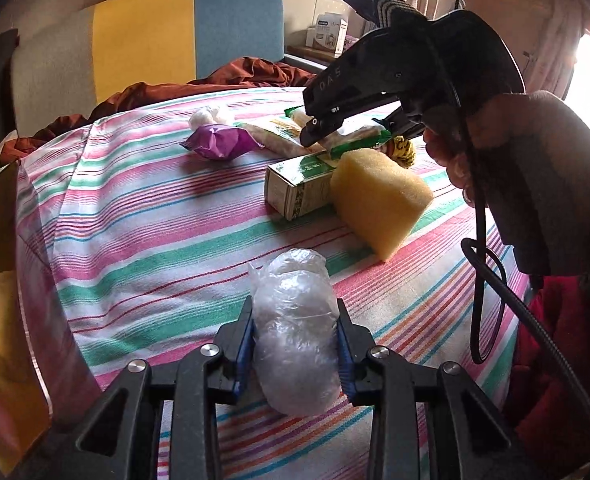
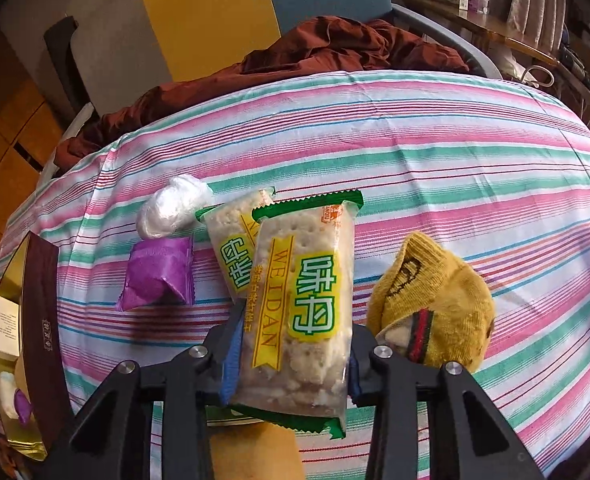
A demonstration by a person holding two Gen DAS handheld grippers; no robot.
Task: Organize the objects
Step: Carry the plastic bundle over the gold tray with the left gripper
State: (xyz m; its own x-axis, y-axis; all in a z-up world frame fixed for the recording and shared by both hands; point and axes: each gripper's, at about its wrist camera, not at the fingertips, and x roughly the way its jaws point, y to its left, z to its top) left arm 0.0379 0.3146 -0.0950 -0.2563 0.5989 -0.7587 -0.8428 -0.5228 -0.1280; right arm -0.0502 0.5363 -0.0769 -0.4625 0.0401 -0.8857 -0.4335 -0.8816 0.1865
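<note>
Your left tool (image 1: 295, 344) is clamped on the clear plastic-wrapped bundle (image 1: 295, 332) above the striped surface (image 1: 143, 216); your right tool (image 2: 291, 360) grips the Weidan cracker packet (image 2: 303, 304) by its sides, both ready for sorting.

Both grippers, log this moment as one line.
left gripper: shut on plastic-wrapped bundle | right gripper: shut on cracker packet | table: second cracker packet, sponge

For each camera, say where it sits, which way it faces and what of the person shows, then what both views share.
Left wrist: on the left gripper, angled down across the striped cloth; clamps a plastic-wrapped bundle; shows the right gripper and the hand.
Right wrist: on the right gripper, tilted steeply down; clamps a cracker packet; no body visible.
Shared: purple packet, cracker packet, striped cloth.
</note>
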